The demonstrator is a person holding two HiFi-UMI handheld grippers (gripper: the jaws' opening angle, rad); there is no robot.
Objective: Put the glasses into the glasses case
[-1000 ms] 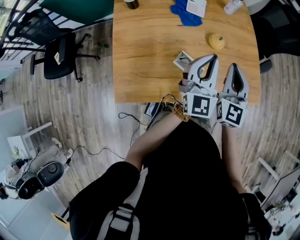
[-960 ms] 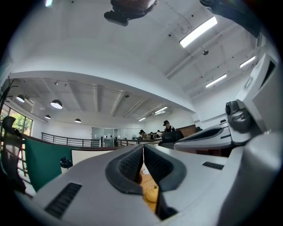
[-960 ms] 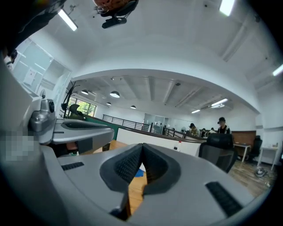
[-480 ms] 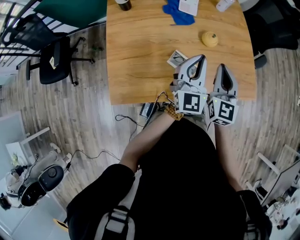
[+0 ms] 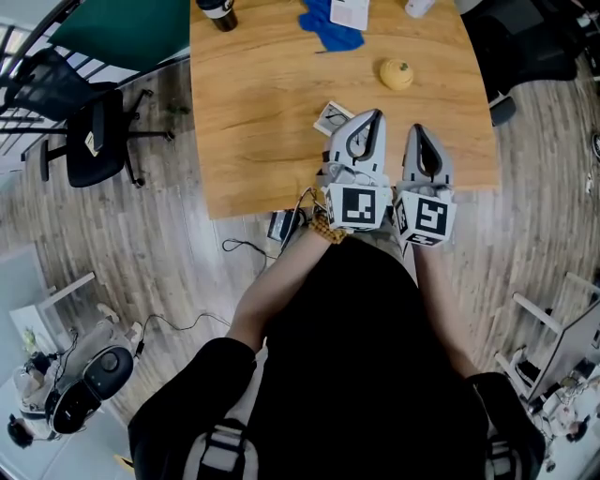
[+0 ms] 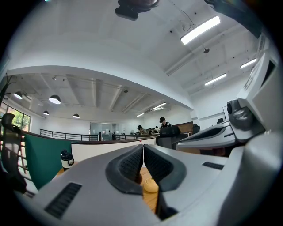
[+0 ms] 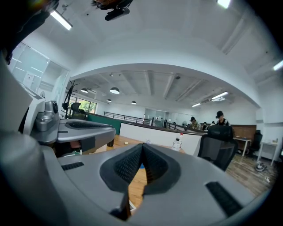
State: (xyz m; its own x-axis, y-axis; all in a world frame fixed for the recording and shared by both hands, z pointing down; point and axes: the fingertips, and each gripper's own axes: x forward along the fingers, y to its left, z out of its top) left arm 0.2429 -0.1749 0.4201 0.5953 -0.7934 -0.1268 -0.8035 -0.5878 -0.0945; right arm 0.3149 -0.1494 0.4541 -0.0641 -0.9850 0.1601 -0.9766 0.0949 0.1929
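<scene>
Both grippers sit side by side over the near edge of the wooden table [image 5: 253, 112]. The left gripper [image 5: 373, 114] is pinched fully closed with nothing in it, and so is the right gripper [image 5: 415, 129]: pads together, empty. Just left of the left gripper's tip lies a small pale square thing [image 5: 333, 117] with a dark outline on it. It might be the glasses, but honestly it's too small to tell. Farther up the table there's a yellow round thing [image 5: 397, 73], a blue cloth [image 5: 330, 28] and a dark bottle [image 5: 217, 11].
</scene>
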